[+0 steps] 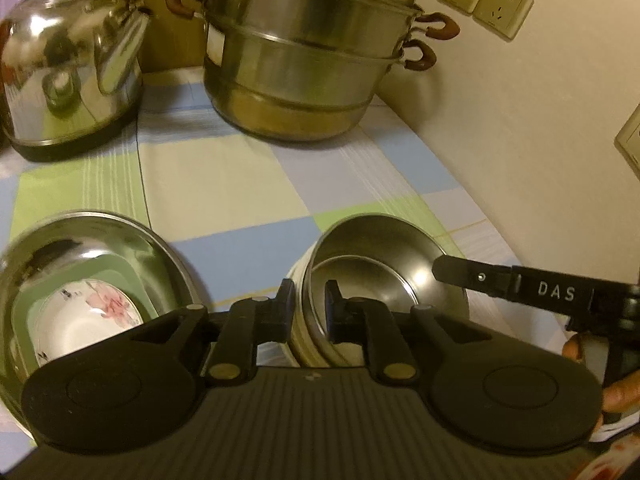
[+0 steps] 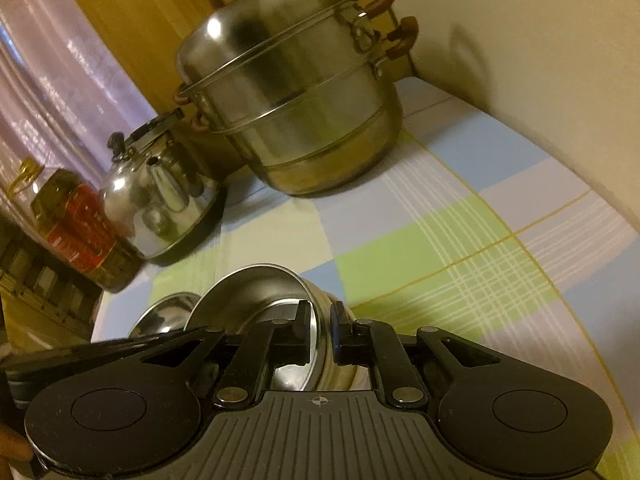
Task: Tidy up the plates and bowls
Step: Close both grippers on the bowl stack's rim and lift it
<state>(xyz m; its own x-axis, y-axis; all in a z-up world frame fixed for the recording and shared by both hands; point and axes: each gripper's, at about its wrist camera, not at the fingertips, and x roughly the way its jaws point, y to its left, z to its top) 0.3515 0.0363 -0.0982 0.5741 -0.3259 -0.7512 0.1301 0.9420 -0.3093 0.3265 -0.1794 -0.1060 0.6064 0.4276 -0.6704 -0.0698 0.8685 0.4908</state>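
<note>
Checked tablecloth (image 1: 224, 184); steel bowl (image 1: 372, 264) partly hidden behind left hand-held gripper (image 1: 310, 300)

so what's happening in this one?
A person with a gripper in each hand is handling a stack of nested steel bowls on the checked tablecloth. The left gripper and right gripper each clamp the stack's rim from opposite sides, tilting it. Beside it a larger steel basin holds a floral bowl. A steamer pot and kettle stand behind.
</note>
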